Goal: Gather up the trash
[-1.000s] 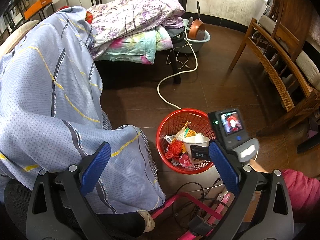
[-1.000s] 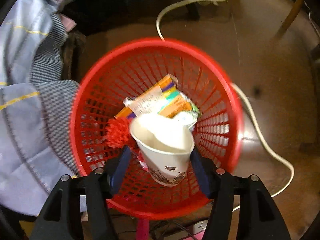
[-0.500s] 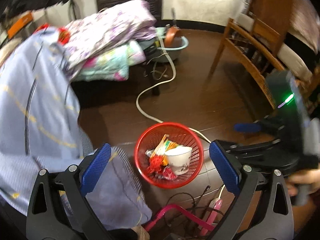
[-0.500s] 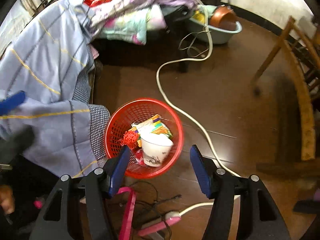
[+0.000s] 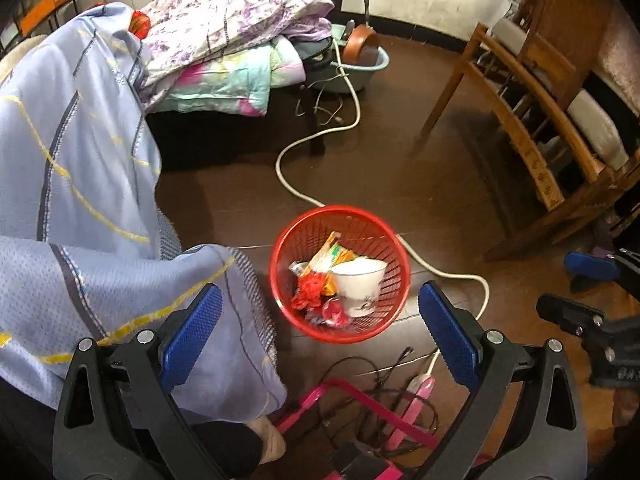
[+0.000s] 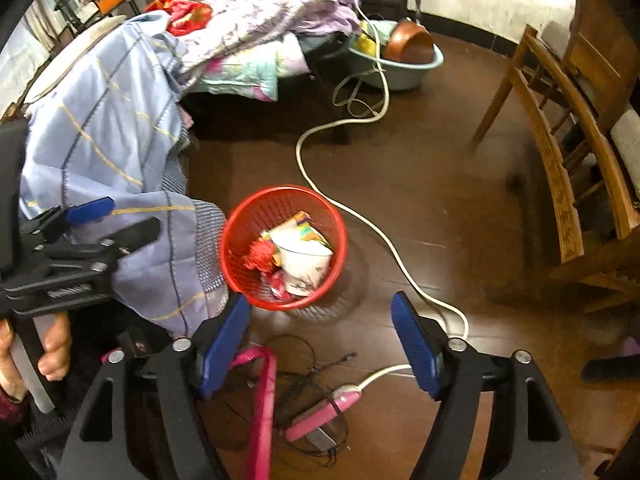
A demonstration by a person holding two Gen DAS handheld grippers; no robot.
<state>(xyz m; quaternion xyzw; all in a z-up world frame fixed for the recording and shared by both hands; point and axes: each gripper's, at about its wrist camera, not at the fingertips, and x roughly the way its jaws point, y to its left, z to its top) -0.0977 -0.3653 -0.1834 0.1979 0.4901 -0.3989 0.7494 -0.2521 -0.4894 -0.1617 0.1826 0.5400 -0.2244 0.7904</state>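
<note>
1. Hanging above the floor, the right gripper [image 6: 320, 344] looks down on the red basket [image 6: 336, 216], which lies just ahead of its fingertips and a little to their left.
2. Its jaws have just been opening and stand spread wide with nothing between them; the paper cup [image 6: 304, 264] it would have carried sits inside the basket, tilted, mouth toward the far rim.
3. Beside the cup in the basket lie a yellow wrapper [image 6: 306, 226] and a red crumpled scrap [image 6: 260, 254], so the trash in view is already collected.
4. The left gripper [image 5: 320, 340] is also spread and empty, with the basket straight ahead between its fingers; the blue blanket [image 5: 80, 200] hangs just left of the basket.
5. Judging from both views, no loose trash shows on the floor near the basket: only a white cable [image 6: 360, 220] running past its right side and a pink power strip [image 6: 324, 412] on the near side.
6. Either hand is about equally near the basket; the next piece must be sought farther from it, out of these views.
</note>
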